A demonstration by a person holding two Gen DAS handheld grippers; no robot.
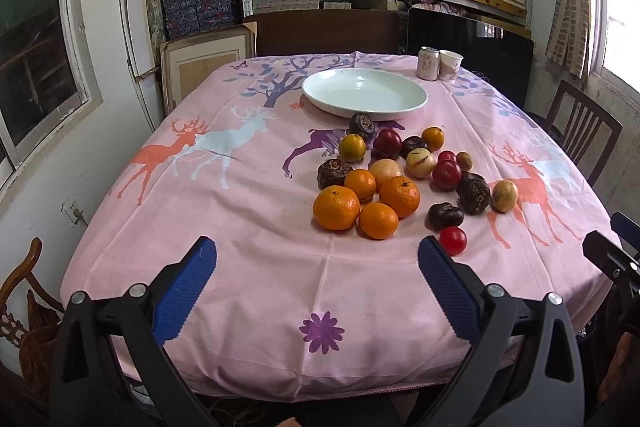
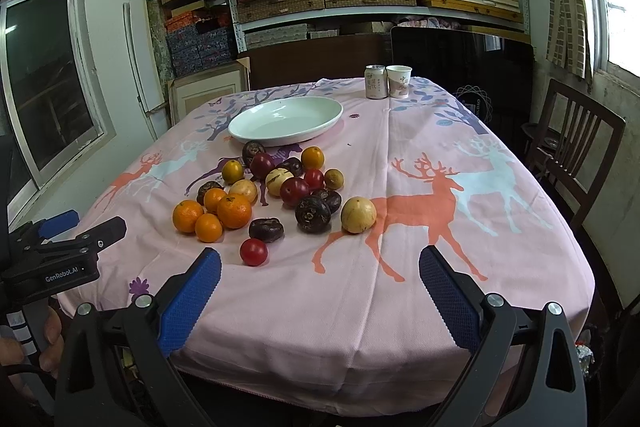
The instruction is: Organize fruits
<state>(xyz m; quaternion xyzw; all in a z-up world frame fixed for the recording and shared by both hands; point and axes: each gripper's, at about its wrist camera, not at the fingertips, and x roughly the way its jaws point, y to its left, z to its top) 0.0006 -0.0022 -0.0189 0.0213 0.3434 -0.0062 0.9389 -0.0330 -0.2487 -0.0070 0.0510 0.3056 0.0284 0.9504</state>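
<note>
Left gripper (image 1: pixel 318 263) and right gripper (image 2: pixel 320 267) (jaws apart, empty); fruit pile (image 1: pixel 394 179) at 6 o'clock of white plate (image 1: pixel 364 93).

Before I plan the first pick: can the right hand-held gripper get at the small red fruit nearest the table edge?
Probably yes: the right hand-held gripper is open, and the small red fruit lies apart from the pile, nothing between.

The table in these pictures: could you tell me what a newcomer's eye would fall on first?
First, the heap of fruit in the middle of the pink deer-print tablecloth: oranges nearest, with red, dark brown and pale yellow fruits behind. Beyond it lies an empty white plate, with a can and paper cup at the far edge. Both hand-held grippers hang open at the near edge.
</note>
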